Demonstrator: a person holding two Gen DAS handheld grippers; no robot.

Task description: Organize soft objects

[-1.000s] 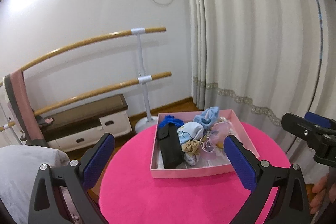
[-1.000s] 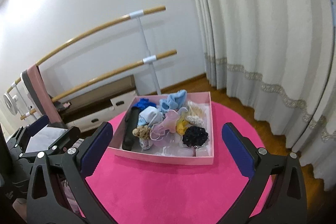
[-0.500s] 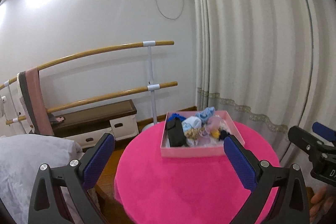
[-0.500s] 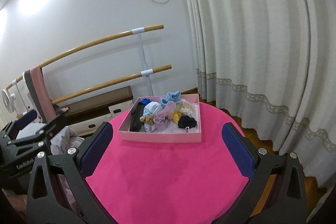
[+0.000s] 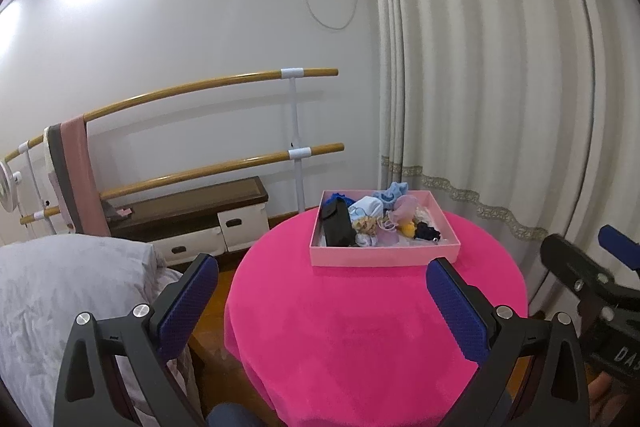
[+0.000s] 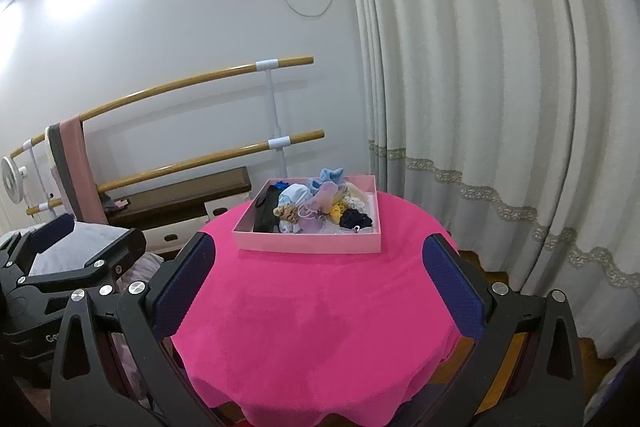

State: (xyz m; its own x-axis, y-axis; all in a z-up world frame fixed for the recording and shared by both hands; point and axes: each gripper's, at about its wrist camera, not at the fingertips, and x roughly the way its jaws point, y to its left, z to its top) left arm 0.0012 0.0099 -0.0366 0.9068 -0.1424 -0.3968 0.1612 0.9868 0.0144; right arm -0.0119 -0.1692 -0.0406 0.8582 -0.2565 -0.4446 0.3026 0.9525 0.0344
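1. Nearest the viewer, the left gripper and the right gripper hang side by side above the near edge of a round table, each with its blue-padded jaws spread wide and holding nothing.

2. The near half of the pink tablecloth lies bare between the grippers and the work.

3. Toward the far edge of the table sits a shallow pink box, well apart from both grippers.

4. Inside the box, a black pouch lies along the left wall; a white and blue cloth and a light blue piece sit toward the far wall; a lilac gauzy piece, a yellow item and a dark scrunchie crowd the middle and right side.

5. Everything soft appears gathered in the box, so the sorting looks either finished or paused between picks; which one cannot be told.

6. Any further pick would call for a reach forward across the table and a descent into the box over one chosen piece.

7. Behind the table stand two wooden rails against the white wall, with a long curtain on the right.
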